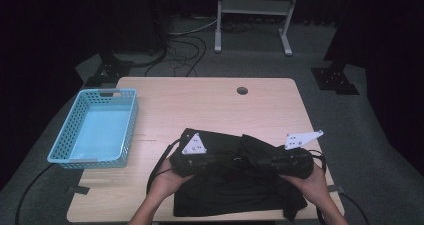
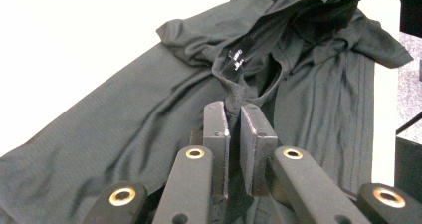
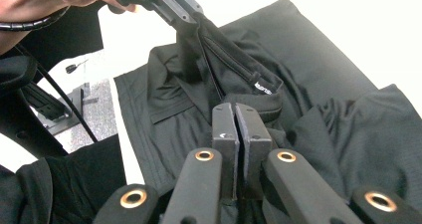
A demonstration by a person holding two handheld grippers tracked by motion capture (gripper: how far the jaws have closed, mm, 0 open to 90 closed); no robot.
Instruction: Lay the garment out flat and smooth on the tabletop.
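Both hand-held grippers' pads (image 2: 219, 129) pinch black garment (image 2: 124, 134) folds, hiding them.

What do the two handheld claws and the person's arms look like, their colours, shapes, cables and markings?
Left claw and right claw are matte black, each with two flat rectangular pads on link arms with brass-ringed pivot holes. Each carries a grey three-cornered plate with small dots on top. A black cable trails from the left claw. The forearms are bare; no sleeves are visible.
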